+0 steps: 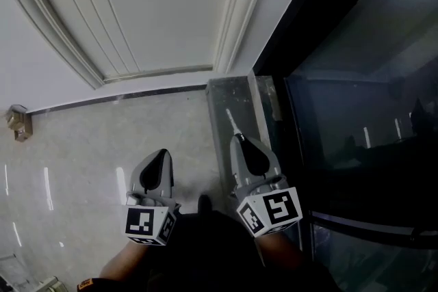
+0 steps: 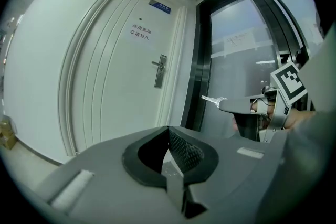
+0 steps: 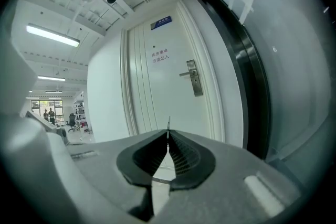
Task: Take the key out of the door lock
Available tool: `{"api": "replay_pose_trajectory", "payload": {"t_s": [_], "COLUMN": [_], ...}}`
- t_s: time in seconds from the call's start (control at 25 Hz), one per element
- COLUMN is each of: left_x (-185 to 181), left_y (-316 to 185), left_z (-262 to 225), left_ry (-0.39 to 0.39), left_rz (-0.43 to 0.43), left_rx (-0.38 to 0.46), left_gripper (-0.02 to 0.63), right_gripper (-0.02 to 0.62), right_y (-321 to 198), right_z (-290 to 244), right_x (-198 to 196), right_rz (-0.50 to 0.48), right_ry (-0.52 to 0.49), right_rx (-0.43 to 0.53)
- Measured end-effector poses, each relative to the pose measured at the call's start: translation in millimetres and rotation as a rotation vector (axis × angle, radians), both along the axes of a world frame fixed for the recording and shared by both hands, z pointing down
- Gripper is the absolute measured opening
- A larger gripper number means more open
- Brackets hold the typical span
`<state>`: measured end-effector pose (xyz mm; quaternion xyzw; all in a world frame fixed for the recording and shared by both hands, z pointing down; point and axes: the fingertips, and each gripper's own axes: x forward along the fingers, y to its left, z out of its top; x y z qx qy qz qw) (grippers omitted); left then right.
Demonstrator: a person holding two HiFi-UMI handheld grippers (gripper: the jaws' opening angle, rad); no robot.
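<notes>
My right gripper (image 3: 168, 138) has its jaws pinched on a slim silver key (image 1: 233, 122), blade jutting forward, well apart from the door lock (image 3: 195, 78). My left gripper (image 2: 169, 132) has its jaws closed together, empty.

Slim silver key (image 1: 233, 122) juts from the right gripper (image 1: 239, 140), well clear of the steel door lock (image 3: 195, 80) at one o'clock.

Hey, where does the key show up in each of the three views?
Head view: the key pokes from the right gripper's tip, just right of centre.
Left gripper view: the key is right of centre, pointing left from that gripper.
Right gripper view: the key stands edge-on between the jaws, lower centre.
Shared landmark: the white door.
</notes>
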<state>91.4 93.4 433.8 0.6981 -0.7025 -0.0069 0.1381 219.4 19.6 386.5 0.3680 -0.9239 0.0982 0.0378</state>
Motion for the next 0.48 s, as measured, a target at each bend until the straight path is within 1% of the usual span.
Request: {"api": "replay_pose_trajectory", "payload": {"t_s": [0.08, 0.28, 0.36, 0.48], "left_x": [6.5, 9.8, 9.3, 11.1], "left_y": [8.2, 27.4, 37.9, 53.0], "left_z": [-3.6, -9.0, -2.2, 10.4], "left_ry": [-0.016, -0.018, -0.036, -0.035], "left_rz": [-0.017, -0.077, -0.091, -0.115], "left_rx": [-0.005, 0.013, -0.007, -0.036], "left_gripper": [0.018, 0.018, 0.018, 0.018], "right_gripper": [-0.002, 0.000, 0.000, 0.000], "right_y": [8.5, 33.2, 41.1, 51.2], "right_z": [3.8, 17.7, 25.7, 37.1], "right_x": [8.4, 18.4, 19.9, 23.1], "right_rz": [-0.017, -0.072, -0.086, -0.099], "right_ry": [0.012, 0.031, 0.039, 0.055], "right_rx": [0.012, 0.016, 0.009, 0.000]}}
